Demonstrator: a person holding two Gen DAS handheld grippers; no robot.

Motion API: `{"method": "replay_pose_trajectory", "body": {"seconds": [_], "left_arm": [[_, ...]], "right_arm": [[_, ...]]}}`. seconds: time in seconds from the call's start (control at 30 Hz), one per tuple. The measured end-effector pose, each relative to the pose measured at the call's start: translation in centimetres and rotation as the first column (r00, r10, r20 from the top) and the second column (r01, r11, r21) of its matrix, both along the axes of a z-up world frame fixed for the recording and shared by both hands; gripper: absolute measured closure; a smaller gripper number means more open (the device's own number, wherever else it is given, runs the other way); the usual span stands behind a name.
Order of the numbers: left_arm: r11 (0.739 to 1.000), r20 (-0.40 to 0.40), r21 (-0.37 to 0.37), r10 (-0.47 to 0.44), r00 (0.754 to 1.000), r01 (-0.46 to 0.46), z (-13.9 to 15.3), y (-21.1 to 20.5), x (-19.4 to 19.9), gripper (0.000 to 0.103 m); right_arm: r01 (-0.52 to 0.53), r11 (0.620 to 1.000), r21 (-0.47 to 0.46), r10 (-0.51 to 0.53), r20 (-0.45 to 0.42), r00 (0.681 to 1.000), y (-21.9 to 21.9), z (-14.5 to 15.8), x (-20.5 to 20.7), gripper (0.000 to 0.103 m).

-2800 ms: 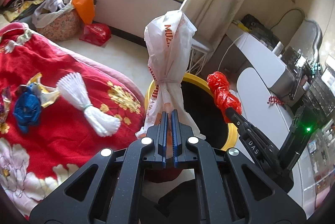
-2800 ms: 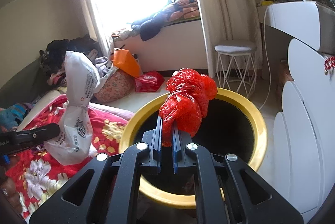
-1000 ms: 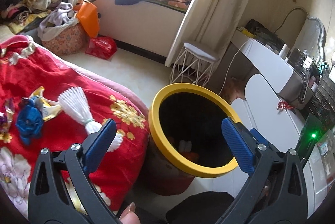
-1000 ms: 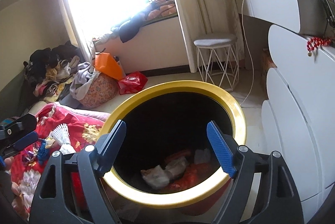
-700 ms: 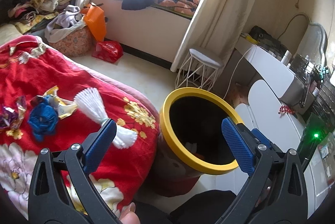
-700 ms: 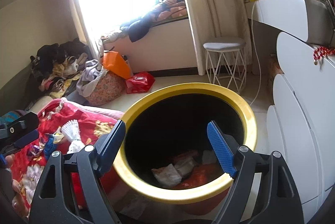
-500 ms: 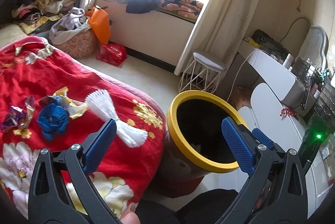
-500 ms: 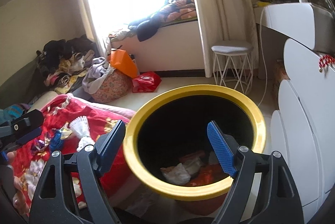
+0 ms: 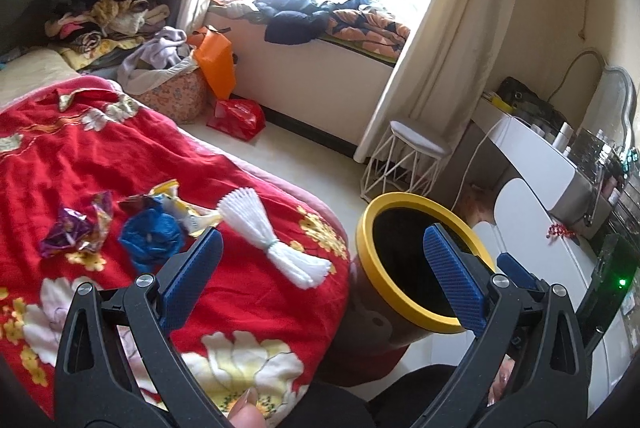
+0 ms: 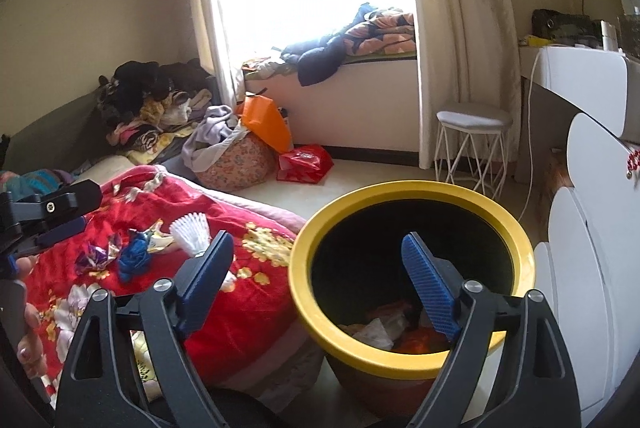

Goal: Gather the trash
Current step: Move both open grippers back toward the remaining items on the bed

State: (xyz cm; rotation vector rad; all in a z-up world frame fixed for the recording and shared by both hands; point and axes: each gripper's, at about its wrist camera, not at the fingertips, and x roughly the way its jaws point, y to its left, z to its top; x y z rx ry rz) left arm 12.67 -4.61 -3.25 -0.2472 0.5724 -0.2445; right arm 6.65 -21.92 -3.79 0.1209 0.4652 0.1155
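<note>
A yellow-rimmed bin stands beside the bed; white and red bags lie inside it. On the red bedspread lie a white tassel, a blue crumpled wad, a yellow-white wrapper and a purple foil wrapper. My left gripper is open and empty, over the bed's edge and the bin. My right gripper is open and empty, above the bin's near rim.
A white wire stool stands by the curtain. White cabinets are close on the right. An orange bag, a red bag and piled clothes lie near the window seat.
Both grippers let the white bag and the red bag go into the bin and opened. Both then drew back and swung left, bringing more of the bed into view.
</note>
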Motion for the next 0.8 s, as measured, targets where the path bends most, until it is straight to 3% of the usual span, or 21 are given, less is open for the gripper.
{"method": "replay_pose_trajectory", "body": {"seconds": [0.8], "left_arm": [[0.992,-0.024,0.007,0.124,0.992,-0.124,-0.7,7.5,-1.4,0.011]], "right_arm": [[-0.218,0.973,-0.08,0.218,-0.013,0.976,7.5,0.5,-0.9,0.015]]}}
